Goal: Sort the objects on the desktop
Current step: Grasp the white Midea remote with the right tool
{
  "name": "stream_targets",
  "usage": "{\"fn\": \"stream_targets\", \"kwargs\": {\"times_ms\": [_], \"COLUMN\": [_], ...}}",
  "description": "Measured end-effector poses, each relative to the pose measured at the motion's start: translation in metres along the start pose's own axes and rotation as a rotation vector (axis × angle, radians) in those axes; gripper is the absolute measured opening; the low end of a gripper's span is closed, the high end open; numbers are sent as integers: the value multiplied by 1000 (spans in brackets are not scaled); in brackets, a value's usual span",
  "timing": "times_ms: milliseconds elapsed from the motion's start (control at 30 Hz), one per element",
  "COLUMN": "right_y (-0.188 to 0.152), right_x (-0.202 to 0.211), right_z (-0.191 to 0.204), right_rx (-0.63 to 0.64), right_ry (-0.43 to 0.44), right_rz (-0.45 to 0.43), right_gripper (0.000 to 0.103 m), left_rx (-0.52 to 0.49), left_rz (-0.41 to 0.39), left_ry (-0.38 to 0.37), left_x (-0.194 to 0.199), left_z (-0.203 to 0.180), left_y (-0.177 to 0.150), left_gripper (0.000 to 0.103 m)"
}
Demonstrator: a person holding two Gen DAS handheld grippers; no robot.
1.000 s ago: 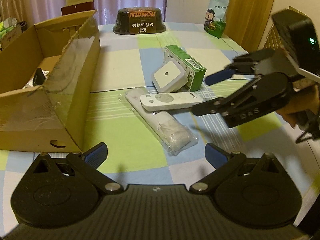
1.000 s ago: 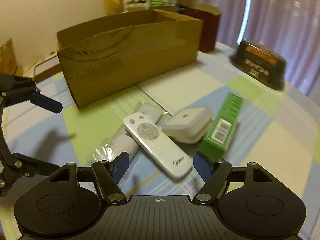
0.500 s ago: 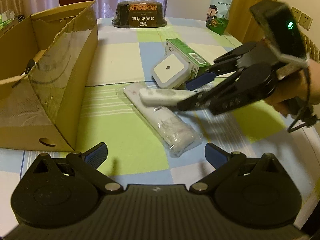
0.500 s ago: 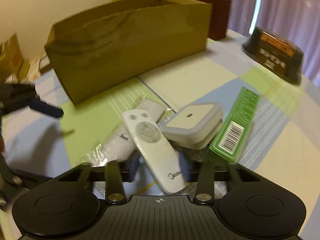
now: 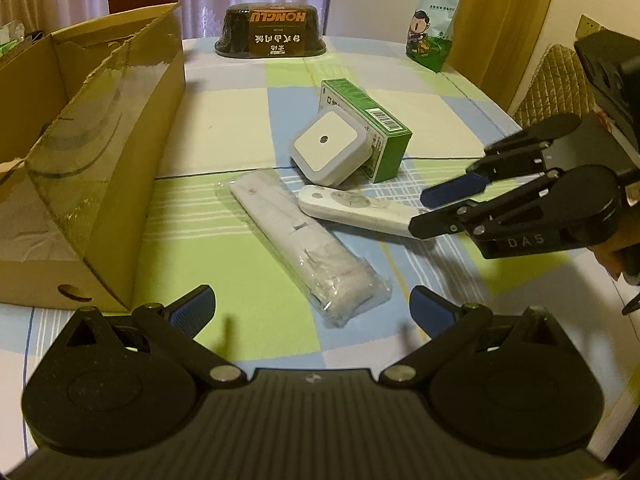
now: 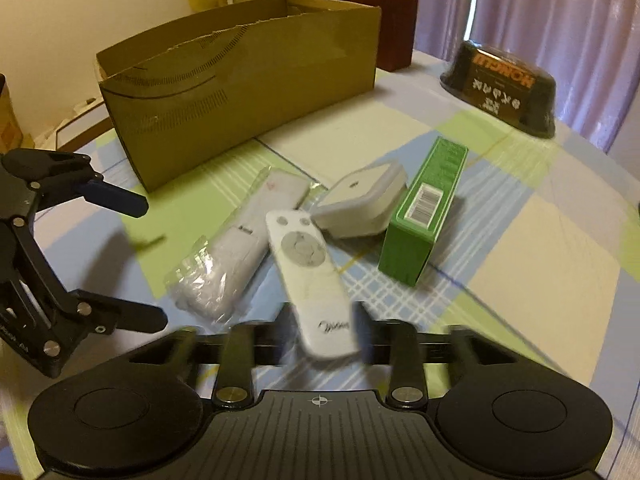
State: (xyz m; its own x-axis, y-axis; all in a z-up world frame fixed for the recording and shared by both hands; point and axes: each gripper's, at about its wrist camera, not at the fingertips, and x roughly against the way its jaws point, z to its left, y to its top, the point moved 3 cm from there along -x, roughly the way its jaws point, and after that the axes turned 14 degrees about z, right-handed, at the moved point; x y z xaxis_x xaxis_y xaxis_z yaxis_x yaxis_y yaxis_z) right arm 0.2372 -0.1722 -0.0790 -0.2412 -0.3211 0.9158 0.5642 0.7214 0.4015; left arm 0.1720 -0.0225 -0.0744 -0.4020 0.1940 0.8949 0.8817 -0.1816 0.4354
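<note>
**Ana:** Purple curtains at the back and a cloth checked in green, blue and cream over the bench [image 5: 440, 120]. What lies on it?

**Ben:** In the left wrist view, a tall open brown cardboard box [image 5: 120, 160] fills the left side. At centre are a white roll sealed in clear plastic [image 5: 304, 244], a slim white remote control [image 5: 352, 210], a square white plug-in unit with rounded corners [image 5: 326, 146] and a green carton with a barcode [image 5: 376, 128]. The plug-in unit leans on the carton. A dark tub with orange lettering [image 5: 272, 32] stands at the top.

**Ana:** And the right gripper [image 5: 428, 208]?

**Ben:** It reaches in from the right edge, held low and nearly level over the cloth, with the person's hand [image 5: 616, 256] behind it. Its fingers [image 5: 452, 188] are drawn in on the remote's near end. In its own view they press both long edges, though blur softens them.

**Ana:** Where is the remote?

**Ben:** Centre, just right of the wrapped roll, with its far end just beside the plug-in unit.

**Ana:** The left gripper [image 5: 312, 312]?

**Ben:** At bottom centre, it points at the roll with its blue-tipped fingers spread wide and nothing between them.
</note>
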Motion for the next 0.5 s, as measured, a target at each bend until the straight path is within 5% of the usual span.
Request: {"fn": "stream_targets", "kwargs": {"times_ms": [267, 300, 500], "right_y": [18, 17, -5], "right_x": [-30, -29, -15], "right_z": [-9, -10, -12], "right_rx": [17, 11, -73], "right_ry": [100, 97, 13], "right_rz": [57, 51, 64], "right_gripper": [55, 43, 41], "left_rx": [15, 15, 22], "left_rz": [0, -1, -9], "left_ry": [9, 9, 11], "left_x": [-10, -11, -15], "left_z": [2, 2, 0], "left_y": [9, 10, 16], "left_gripper": [101, 101, 101]}}
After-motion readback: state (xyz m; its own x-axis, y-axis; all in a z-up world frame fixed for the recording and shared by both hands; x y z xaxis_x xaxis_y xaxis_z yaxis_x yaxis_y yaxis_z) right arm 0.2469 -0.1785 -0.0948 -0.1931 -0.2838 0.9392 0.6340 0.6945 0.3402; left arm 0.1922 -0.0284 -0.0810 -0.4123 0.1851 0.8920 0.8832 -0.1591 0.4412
